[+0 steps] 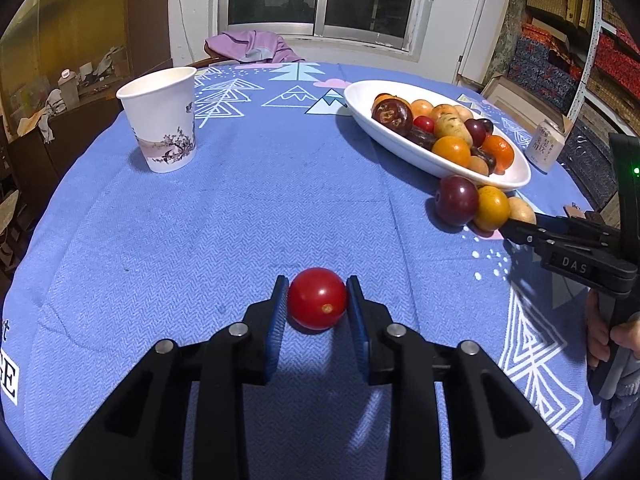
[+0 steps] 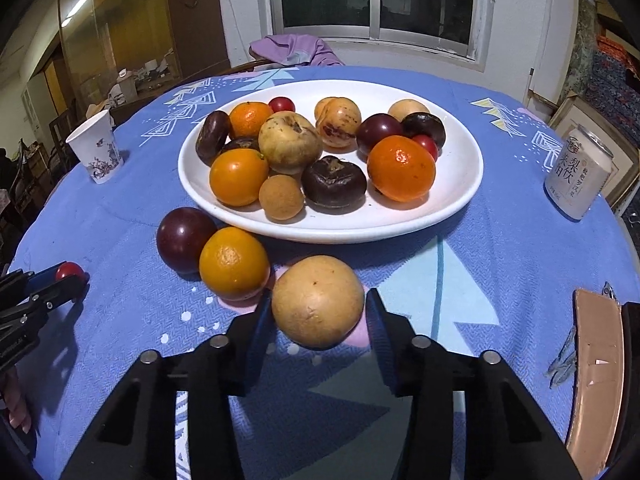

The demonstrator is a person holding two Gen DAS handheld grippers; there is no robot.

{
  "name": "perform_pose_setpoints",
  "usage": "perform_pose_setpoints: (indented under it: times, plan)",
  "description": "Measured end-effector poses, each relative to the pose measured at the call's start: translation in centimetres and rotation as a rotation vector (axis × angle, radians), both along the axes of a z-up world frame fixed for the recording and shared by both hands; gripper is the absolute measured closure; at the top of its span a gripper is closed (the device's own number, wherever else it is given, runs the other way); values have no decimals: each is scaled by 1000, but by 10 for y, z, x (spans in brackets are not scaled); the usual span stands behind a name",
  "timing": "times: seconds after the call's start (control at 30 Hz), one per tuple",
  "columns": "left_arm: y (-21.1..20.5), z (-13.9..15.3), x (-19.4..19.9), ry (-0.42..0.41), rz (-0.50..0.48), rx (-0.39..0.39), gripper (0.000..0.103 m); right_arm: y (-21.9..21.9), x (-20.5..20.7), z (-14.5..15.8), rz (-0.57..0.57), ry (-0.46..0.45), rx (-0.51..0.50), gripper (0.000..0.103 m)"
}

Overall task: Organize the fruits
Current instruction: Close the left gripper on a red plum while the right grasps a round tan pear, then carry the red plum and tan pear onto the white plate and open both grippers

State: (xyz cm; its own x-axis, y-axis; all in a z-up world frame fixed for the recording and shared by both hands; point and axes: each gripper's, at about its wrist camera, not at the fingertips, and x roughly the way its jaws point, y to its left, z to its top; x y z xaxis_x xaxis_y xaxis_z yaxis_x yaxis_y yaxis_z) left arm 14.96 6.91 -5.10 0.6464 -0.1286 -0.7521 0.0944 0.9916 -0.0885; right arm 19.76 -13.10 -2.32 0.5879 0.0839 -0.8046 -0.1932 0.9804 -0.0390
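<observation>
Two grippers work over a blue patterned tablecloth [image 1: 260, 208], each with a fruit between its fingers. Low in the centre of the left wrist view, the left gripper [image 1: 317, 300] has its blue-padded fingers on either side of a red cherry tomato [image 1: 317, 298]; both pads appear to touch its sides, and the tomato rests on the cloth. The tomato is nearly round, with no clear long axis, and its small pale stem scar faces the camera, slightly to the lower right.

In the lower centre of the right wrist view, the right gripper [image 2: 318, 312] has its jaws apart around a tan round fruit [image 2: 318, 302], with a slim gap visible at each side, so it is not clamped. This fruit is slightly wider than tall, its long axis running left to right across the frame.

Just left of it an orange [image 2: 234, 263] and a dark purple plum [image 2: 185, 239] lie touching each other on the cloth, beside the near rim of the white oval plate [image 2: 460, 184], which is heaped with mixed fruit and stretches across the middle of the frame.

A paper cup [image 1: 162, 120] stands upright at upper left in the left wrist view, and a drink can [image 2: 578, 174] stands at the right edge in the right wrist view.
</observation>
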Motion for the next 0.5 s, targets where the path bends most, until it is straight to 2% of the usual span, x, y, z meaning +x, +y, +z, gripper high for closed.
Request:
perform_pose_setpoints:
  times: [0.37, 0.5]
  plan:
    - [-7, 0, -3, -8, -32, 1, 74, -4, -21, 5, 20, -7, 31, 59]
    - [-15, 8, -11, -68, -59, 16, 74, -5, -39, 16, 29, -43, 52, 59]
